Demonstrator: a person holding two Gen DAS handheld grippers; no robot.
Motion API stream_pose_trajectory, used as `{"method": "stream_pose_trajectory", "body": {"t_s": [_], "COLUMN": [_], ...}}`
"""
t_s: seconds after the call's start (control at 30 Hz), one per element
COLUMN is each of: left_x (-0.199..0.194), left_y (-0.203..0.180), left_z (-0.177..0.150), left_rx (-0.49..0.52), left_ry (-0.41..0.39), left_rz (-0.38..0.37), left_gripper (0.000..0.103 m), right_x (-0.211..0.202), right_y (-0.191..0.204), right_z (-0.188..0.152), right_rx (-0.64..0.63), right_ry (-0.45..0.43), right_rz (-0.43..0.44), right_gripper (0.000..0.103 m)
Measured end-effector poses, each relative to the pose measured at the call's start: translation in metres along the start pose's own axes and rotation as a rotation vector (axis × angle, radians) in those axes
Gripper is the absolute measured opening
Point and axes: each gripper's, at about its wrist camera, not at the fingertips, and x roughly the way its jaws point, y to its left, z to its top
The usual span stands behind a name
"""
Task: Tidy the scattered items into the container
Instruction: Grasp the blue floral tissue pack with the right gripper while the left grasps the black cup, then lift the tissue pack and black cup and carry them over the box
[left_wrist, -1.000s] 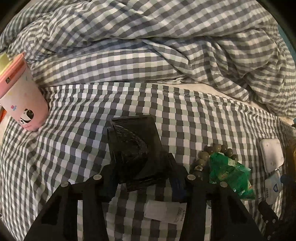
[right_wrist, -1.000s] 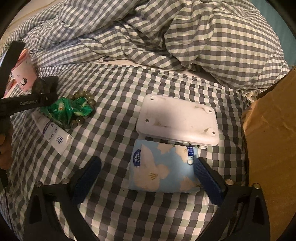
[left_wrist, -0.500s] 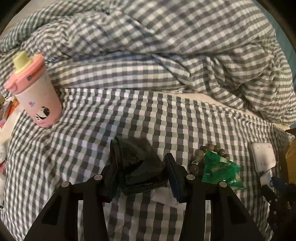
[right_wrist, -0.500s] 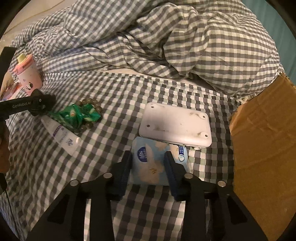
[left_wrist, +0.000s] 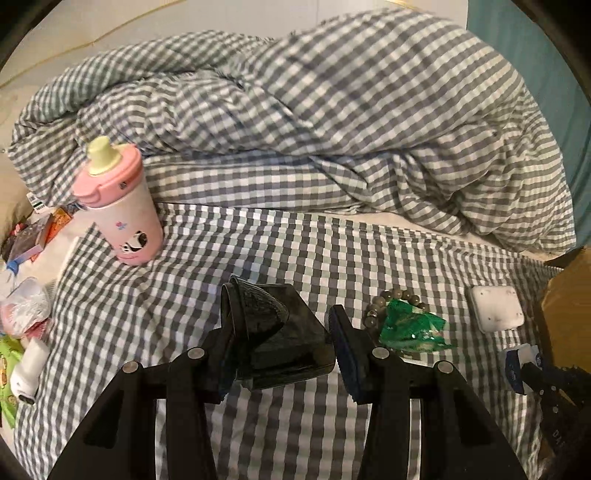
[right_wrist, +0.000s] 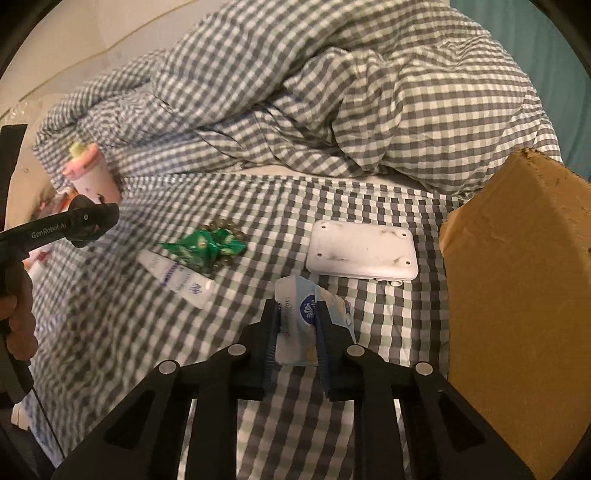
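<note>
My left gripper (left_wrist: 280, 332) is shut on a black wallet (left_wrist: 273, 332) and holds it above the checked bed sheet. My right gripper (right_wrist: 295, 317) is shut on a blue flowered tissue pack (right_wrist: 310, 317), lifted off the sheet beside the cardboard box (right_wrist: 517, 295) at the right. On the sheet lie a green wrapper (right_wrist: 203, 247) on a bead bracelet (right_wrist: 221, 225), a white tube (right_wrist: 177, 277) and a white flat device (right_wrist: 362, 254). The wrapper (left_wrist: 410, 328) and the device (left_wrist: 496, 308) also show in the left wrist view.
A pink panda cup (left_wrist: 118, 206) stands at the left of the bed. Small packets and a white bottle (left_wrist: 29, 365) lie at the far left edge. A bunched checked duvet (left_wrist: 332, 129) fills the back. The left gripper's handle (right_wrist: 55, 229) shows in the right wrist view.
Both grippers have risen and drawn back. The right gripper closed on the tissue pack and lifted it. The left gripper lifted the wallet.
</note>
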Motion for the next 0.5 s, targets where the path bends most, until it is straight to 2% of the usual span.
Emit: {"method": "stream_pose_trajectory", "body": {"t_s": [0.5], "left_x": [-0.101], "left_y": [-0.004], "left_z": [-0.007], "left_rx": [0.014], "left_ry": [-0.136], "left_rz": [0.002], "left_gripper": [0.047], "right_x": [-0.090], "right_y": [0.014], "right_z": [-0.005], "right_rx": [-0.021], "right_ry": [-0.137], "right_rz": [0.047], "right_gripper": [0.018]}}
